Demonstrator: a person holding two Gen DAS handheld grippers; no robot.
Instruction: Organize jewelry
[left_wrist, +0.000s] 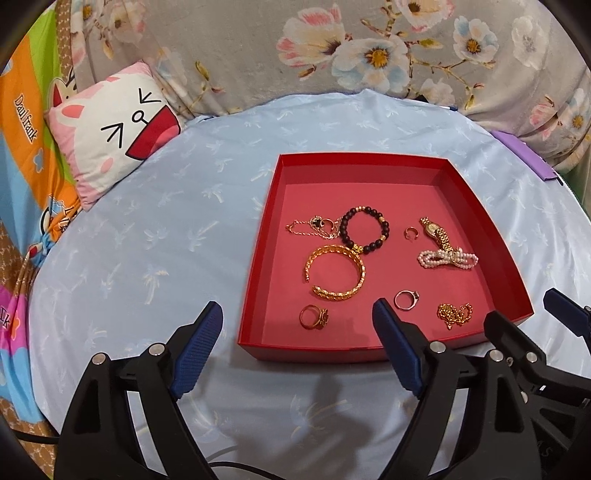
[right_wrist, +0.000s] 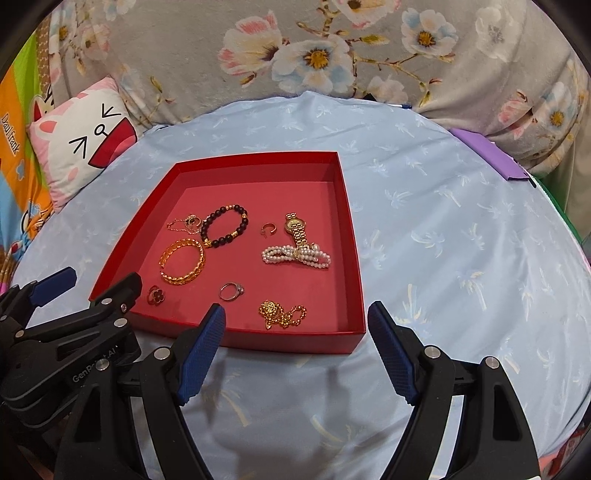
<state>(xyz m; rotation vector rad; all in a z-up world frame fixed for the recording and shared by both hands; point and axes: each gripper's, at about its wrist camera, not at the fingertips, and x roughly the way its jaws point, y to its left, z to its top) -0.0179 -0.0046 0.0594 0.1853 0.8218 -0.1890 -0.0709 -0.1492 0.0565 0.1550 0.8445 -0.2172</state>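
Observation:
A shallow red tray (left_wrist: 369, 160) (right_wrist: 258, 157) sits on a light blue cloth and holds jewelry: a gold bangle (left_wrist: 334, 273) (right_wrist: 183, 260), a dark bead bracelet (left_wrist: 365, 229) (right_wrist: 225, 229), a gold watch (left_wrist: 436, 232) (right_wrist: 297, 230), a pearl bracelet (left_wrist: 447, 258) (right_wrist: 295, 256), a gold chain (left_wrist: 454, 314) (right_wrist: 282, 314), a thin chain (left_wrist: 314, 225) and several rings. My left gripper (left_wrist: 297, 319) is open and empty at the tray's near edge. My right gripper (right_wrist: 295, 319) is open and empty, beside the left one.
A cat-face cushion (left_wrist: 110, 129) (right_wrist: 77, 144) lies at the far left. A floral blanket (left_wrist: 332, 48) runs along the back. A purple flat object (left_wrist: 524, 155) (right_wrist: 487, 151) lies at the far right. Bare blue cloth (right_wrist: 461, 240) lies right of the tray.

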